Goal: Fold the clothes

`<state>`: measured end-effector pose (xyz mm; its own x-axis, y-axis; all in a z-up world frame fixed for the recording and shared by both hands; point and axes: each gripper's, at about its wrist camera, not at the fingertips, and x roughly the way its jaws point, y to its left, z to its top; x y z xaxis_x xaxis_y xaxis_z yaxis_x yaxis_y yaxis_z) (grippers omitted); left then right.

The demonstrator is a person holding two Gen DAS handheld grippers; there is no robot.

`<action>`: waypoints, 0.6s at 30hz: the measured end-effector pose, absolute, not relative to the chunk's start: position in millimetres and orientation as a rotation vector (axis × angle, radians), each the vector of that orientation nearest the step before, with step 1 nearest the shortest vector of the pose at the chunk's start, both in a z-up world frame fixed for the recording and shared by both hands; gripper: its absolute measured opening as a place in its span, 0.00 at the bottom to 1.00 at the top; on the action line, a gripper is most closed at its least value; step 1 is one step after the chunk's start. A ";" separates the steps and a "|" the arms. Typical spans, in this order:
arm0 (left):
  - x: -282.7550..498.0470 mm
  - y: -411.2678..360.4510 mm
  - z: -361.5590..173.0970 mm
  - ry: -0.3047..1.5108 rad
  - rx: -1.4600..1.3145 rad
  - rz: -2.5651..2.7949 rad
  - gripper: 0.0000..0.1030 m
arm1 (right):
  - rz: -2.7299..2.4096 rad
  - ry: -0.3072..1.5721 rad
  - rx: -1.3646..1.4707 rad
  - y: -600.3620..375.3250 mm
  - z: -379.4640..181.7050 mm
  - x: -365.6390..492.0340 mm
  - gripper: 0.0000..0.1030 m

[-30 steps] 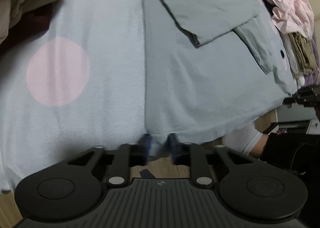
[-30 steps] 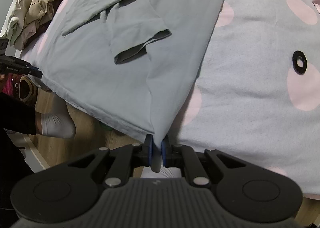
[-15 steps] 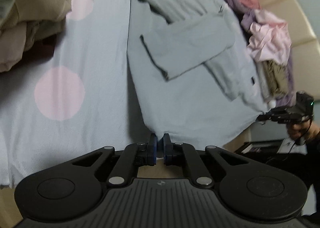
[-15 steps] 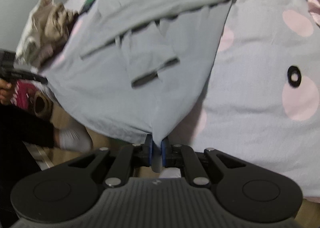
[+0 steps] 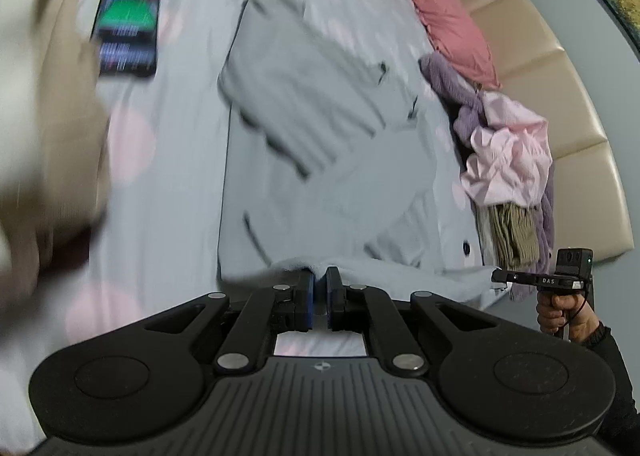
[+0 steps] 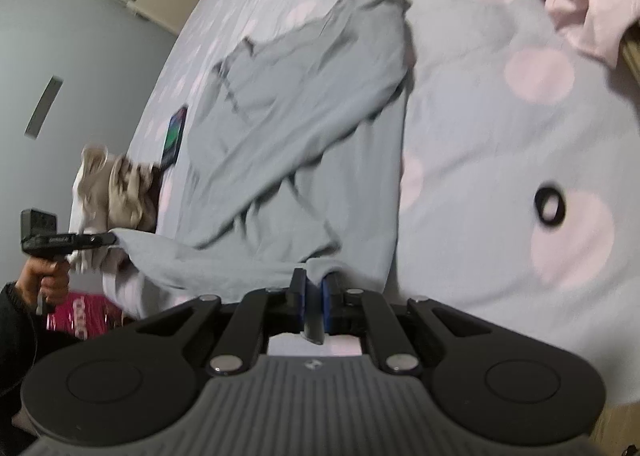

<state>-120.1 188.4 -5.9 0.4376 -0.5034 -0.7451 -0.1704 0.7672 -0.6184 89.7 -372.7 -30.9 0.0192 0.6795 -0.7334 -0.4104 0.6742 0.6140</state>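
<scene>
Both the left hand-held gripper [image 5: 319,288] and right hand-held gripper [image 6: 313,296] are clamped on hem corners of the pale grey-blue long-sleeved shirt [image 5: 320,160] on the dotted bed [image 6: 500,160]; uneven carrying could skew the fold.

Black handheld grippers, dark sleeves

Left gripper [image 5: 319,288] and right gripper [image 6: 314,296]: matte black linkage arms, silver round pivot screws, blue pads [image 5: 308,298], ribbed grey body with a small round logo. Black knit sleeve [image 6: 12,320] at the wrist; thin black cable [image 5: 576,310].
</scene>
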 end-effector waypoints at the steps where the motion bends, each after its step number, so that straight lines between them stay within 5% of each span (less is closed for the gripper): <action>1: -112.6 189.6 -3.8 1.118 -0.698 -0.221 0.04 | 0.850 1.290 0.272 -371.1 -28.1 98.0 0.09; 18: -1.7 217.9 -40.2 1.118 -0.722 -0.004 0.04 | 0.686 1.217 0.324 -294.9 -38.1 222.2 0.09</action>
